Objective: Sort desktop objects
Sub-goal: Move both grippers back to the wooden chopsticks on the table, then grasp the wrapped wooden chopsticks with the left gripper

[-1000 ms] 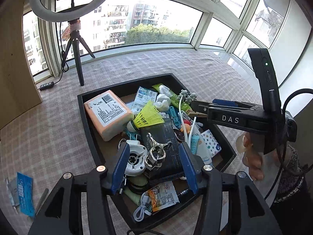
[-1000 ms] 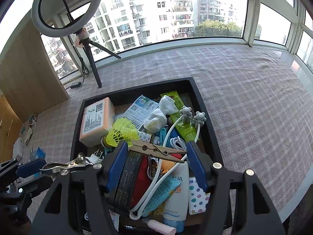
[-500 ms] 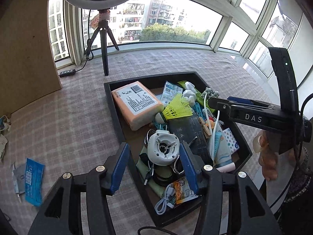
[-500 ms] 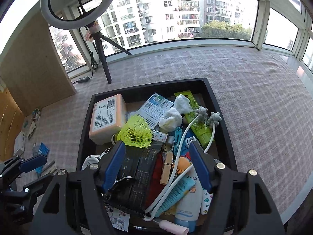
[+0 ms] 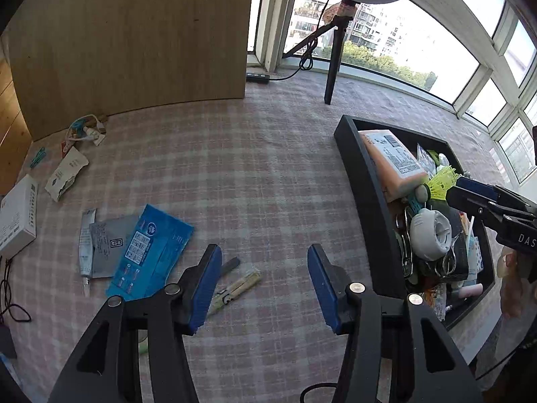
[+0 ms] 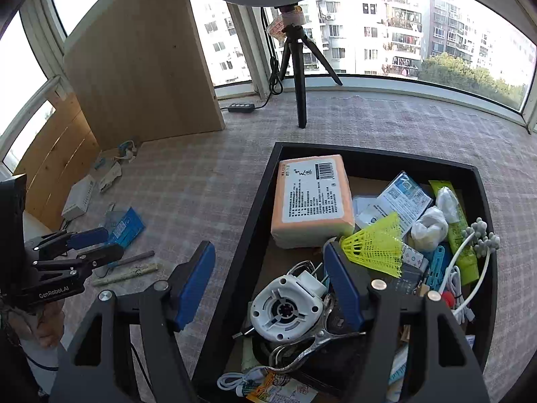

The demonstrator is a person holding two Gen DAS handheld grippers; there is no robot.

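Both grippers swung left off the tray since a second ago. Left gripper [image 5: 265, 285] now sits over bare checked cloth [image 5: 268, 174], jaws spread, nothing between them. Right gripper [image 6: 268, 282] straddles the near-left wall of the black tray [image 6: 258, 201], jaws spread, empty. Tray still packed: orange pack [image 6: 312, 198] far left, yellow shuttlecock [image 6: 376, 245] beside it, white round device [image 6: 285, 305] near, metal clip [image 6: 312, 342] below it, white cable [image 6: 470, 262] right. Sorted items lie on cloth far left: blue packet [image 5: 151, 252], grey tube [image 5: 85, 241], white box [image 5: 16, 215]. Wooden clothespin [image 5: 235, 288] sits just beside my left finger. Open cloth between tray and packet.
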